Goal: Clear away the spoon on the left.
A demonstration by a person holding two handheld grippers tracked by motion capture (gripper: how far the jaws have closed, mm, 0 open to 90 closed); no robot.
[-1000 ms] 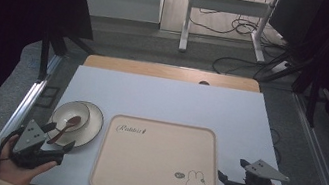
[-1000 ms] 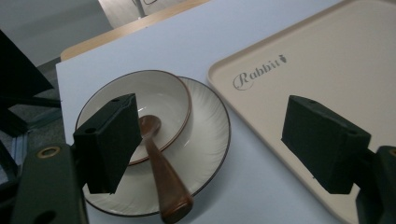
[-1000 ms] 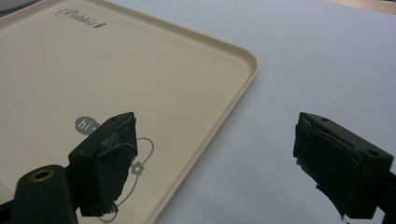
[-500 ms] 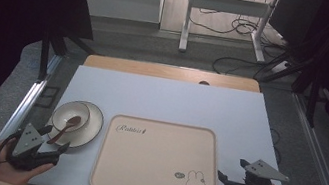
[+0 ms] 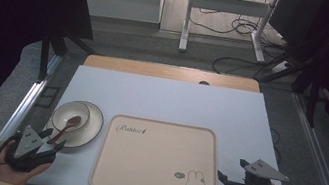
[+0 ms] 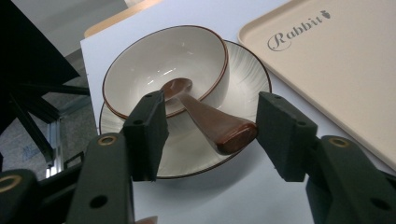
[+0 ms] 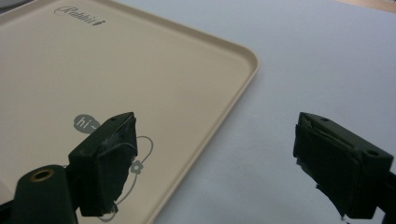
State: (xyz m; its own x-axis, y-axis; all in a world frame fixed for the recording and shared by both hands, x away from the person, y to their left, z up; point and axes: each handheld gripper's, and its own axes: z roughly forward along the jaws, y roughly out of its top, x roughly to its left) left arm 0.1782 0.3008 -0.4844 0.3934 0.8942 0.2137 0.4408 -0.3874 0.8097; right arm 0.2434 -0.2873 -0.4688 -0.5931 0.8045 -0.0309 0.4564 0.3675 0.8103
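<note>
Around spoon handle [image 6: 224, 131], narrower left claw [image 6: 210, 135]

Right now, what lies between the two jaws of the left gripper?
The brown spoon handle, untouched by the closing jaws of the left gripper, seen in the left gripper view; its head rests in the bowl.

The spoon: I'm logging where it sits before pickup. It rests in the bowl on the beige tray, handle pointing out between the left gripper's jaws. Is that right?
Not quite. The bowl stands on a white saucer on the table, beside the beige tray, not on it. The left gripper view shows this. The rest holds: the spoon rests in the bowl, its handle pointing out between the jaws of the left gripper.
</note>
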